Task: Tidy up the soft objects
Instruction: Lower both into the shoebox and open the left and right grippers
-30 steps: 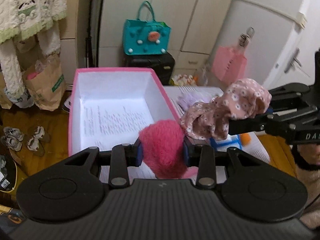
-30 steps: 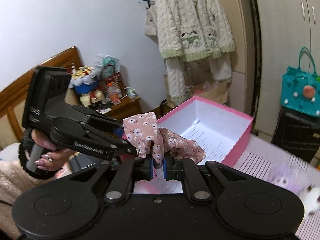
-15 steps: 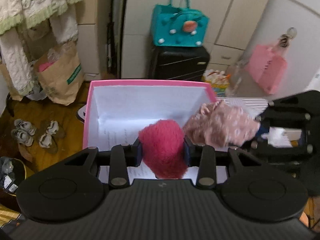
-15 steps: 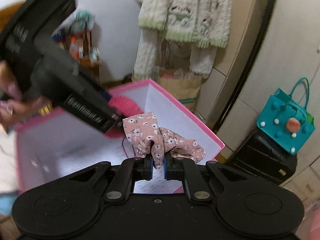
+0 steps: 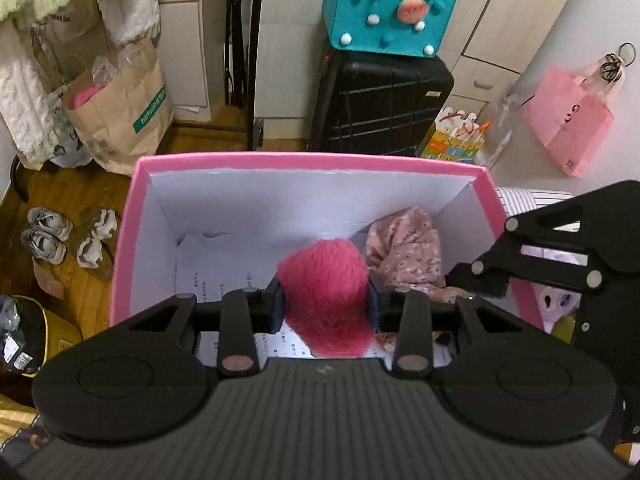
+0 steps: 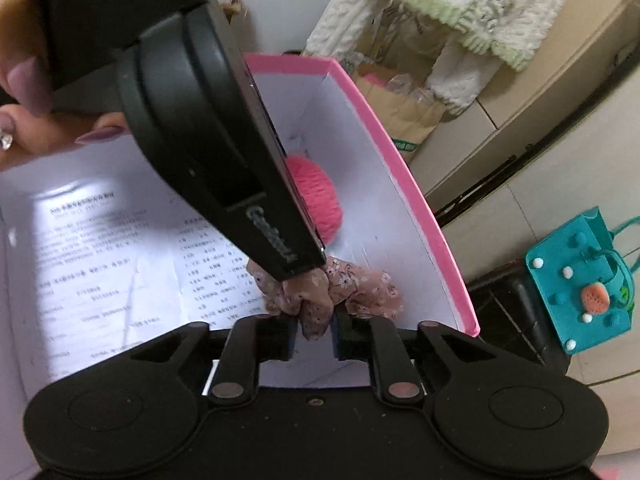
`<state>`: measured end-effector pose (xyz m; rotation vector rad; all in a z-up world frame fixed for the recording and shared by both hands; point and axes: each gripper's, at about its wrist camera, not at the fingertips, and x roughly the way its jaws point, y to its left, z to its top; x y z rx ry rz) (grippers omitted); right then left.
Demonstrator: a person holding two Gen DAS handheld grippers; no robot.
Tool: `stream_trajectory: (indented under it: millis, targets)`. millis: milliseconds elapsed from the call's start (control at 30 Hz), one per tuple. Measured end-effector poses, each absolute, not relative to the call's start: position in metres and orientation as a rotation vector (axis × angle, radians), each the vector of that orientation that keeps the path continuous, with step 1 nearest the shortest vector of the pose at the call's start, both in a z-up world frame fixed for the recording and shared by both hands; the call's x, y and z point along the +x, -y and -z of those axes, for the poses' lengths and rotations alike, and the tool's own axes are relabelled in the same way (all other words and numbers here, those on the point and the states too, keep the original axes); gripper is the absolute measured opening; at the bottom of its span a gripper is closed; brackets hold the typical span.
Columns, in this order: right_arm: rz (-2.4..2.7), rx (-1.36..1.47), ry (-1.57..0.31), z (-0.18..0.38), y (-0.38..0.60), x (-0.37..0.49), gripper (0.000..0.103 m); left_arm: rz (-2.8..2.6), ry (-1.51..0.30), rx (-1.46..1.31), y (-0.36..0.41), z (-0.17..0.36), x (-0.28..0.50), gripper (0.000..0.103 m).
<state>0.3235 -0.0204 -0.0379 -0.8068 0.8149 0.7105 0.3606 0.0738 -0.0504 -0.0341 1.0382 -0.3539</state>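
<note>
I have both tongs down inside the pink box (image 5: 124,236), so the drop is nearly made. My left tongs (image 5: 325,307) pinch the fuzzy pink pompom (image 5: 326,280); my right tongs (image 6: 314,330) are opening around the floral scrunchie (image 6: 320,292), whose fabric sits between them (not quite free, I judge). Count: two soft things, one box, neither released yet.

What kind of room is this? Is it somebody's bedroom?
Probably a bedroom or a closet corner at home. A fluffy cardigan hangs by the wall, shoes sit on the wood floor, and a black suitcase stands against tall cupboard doors.
</note>
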Motion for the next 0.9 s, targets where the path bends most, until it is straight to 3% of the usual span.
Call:
stream_trajectory:
  millis: [433,600,900]
  targets:
    - [-0.673,-0.822,-0.77,0.043,0.018,0.322,0.028,0.343,-1.052,-0.057,-0.075,0.064,0.379,0.035]
    - [-0.668,-0.81,-0.722,0.034,0.024,0.313,0.046,0.346,-0.997,-0.051,-0.078,0.053,0.37,0.041]
    - [-0.607,-0.743,-0.691,0.034,0.033,0.304,0.04,0.355,-0.938,-0.018,-0.084,0.032,0.349,0.042]
